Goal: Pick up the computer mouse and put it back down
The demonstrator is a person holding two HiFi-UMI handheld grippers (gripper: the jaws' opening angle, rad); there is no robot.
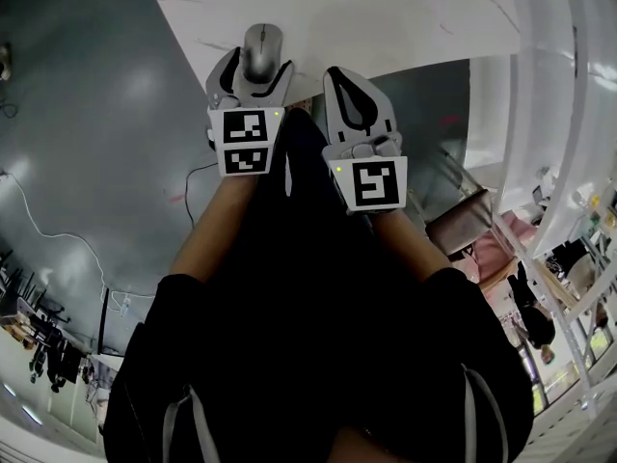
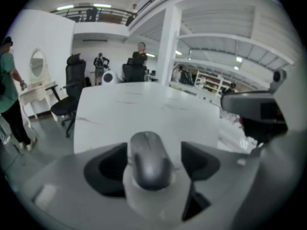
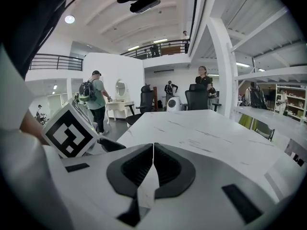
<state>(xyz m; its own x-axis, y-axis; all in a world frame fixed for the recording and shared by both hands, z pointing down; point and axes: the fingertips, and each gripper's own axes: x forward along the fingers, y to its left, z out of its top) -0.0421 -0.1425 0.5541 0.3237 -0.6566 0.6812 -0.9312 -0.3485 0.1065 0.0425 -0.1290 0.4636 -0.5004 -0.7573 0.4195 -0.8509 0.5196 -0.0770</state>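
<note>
A grey computer mouse [image 1: 261,50] lies on the white marble-look table [image 1: 386,17] near its front edge. My left gripper [image 1: 258,66] is open around it, one jaw on each side. In the left gripper view the mouse [image 2: 149,158] rests on the table [image 2: 144,107] between the dark pads; a clear gap shows at the right pad [image 2: 199,161], while the left pad stands close against the mouse's side. My right gripper [image 1: 339,73] hovers just right of the left one, over the table's edge. Its jaws [image 3: 153,150] are shut with nothing between them.
The table's front edge [image 1: 318,90] runs under both grippers, with grey floor and a cable [image 1: 198,177] below. Beyond the table stand office chairs [image 2: 72,97], a white column [image 2: 169,47], a mirror table [image 2: 36,87] and several people. White shelving [image 1: 569,114] is at the right.
</note>
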